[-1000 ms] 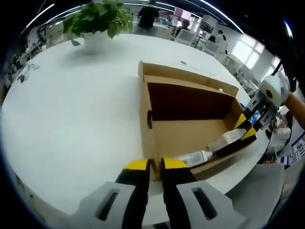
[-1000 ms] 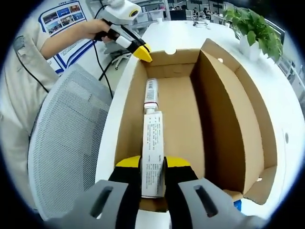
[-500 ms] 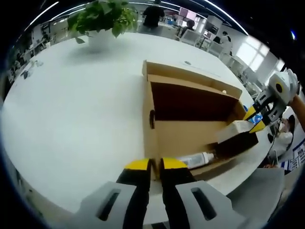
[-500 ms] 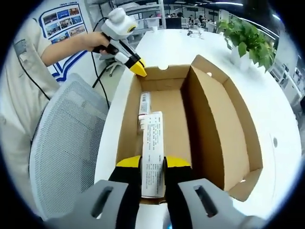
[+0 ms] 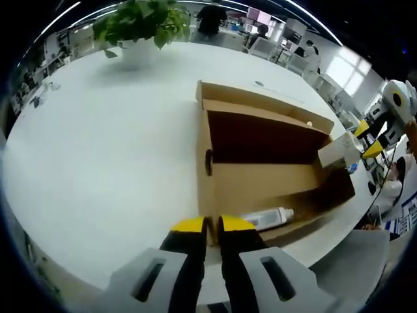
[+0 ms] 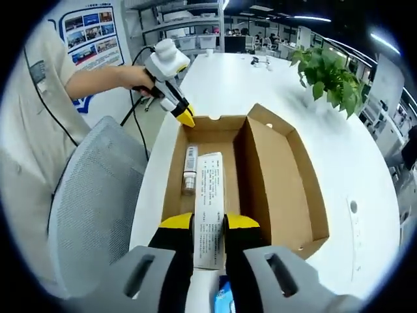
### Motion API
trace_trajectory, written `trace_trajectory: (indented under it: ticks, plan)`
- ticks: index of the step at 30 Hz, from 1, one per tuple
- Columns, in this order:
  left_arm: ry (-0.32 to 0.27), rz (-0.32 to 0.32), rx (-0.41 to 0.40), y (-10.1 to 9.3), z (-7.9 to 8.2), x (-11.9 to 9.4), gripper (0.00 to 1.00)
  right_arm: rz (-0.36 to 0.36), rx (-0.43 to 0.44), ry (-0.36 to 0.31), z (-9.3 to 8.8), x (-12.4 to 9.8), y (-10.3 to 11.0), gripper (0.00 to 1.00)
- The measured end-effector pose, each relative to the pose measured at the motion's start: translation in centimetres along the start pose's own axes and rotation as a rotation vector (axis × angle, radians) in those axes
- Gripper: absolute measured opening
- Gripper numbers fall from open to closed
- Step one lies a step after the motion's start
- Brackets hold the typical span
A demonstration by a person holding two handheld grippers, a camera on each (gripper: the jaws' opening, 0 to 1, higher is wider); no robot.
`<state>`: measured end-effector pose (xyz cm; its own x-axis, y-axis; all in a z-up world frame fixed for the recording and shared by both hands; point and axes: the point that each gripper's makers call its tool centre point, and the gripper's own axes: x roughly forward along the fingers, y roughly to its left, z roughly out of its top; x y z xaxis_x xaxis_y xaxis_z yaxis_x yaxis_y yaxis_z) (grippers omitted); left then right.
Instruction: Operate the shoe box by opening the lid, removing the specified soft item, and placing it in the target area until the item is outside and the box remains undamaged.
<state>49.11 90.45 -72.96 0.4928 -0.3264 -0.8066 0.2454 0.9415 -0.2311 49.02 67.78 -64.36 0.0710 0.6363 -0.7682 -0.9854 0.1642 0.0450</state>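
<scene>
The brown cardboard shoe box (image 5: 260, 176) lies open on the white table, its lid (image 6: 280, 182) folded out beside the base. My left gripper (image 5: 213, 226) is shut on the box's near end wall; it also appears at the box's far end (image 6: 185, 117) in the right gripper view. My right gripper (image 6: 208, 223) is shut on a long white printed carton (image 6: 208, 199) and holds it above the box. From the left gripper view that carton (image 5: 337, 151) hangs clear over the box's far end, in the right gripper (image 5: 366, 138). A white tube (image 5: 266, 217) lies on the box floor (image 6: 189, 168).
The round white table (image 5: 98, 150) is bare to the left of the box. A potted plant (image 5: 140, 26) stands at its far edge. A grey mesh chair (image 6: 91, 215) and a person's sleeve (image 6: 39, 98) are beside the table. A blue object (image 6: 225, 303) lies below the right gripper.
My right gripper has lifted the white carton up and out of the box. The tube stays on the box floor. My left gripper keeps its hold on the end wall.
</scene>
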Motion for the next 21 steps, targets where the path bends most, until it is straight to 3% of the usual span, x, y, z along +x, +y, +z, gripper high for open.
trace_trajectory:
  ticks: [7, 21]
  plan:
    - [0.006, 0.001, 0.009, 0.0, 0.0, 0.0, 0.04, -0.006, -0.027, 0.017, -0.1, -2.4, -0.2, 0.15]
    - [0.015, 0.003, 0.018, 0.0, -0.2, 0.0, 0.04, -0.044, -0.039, 0.051, -2.1, -7.5, -1.3, 0.15]
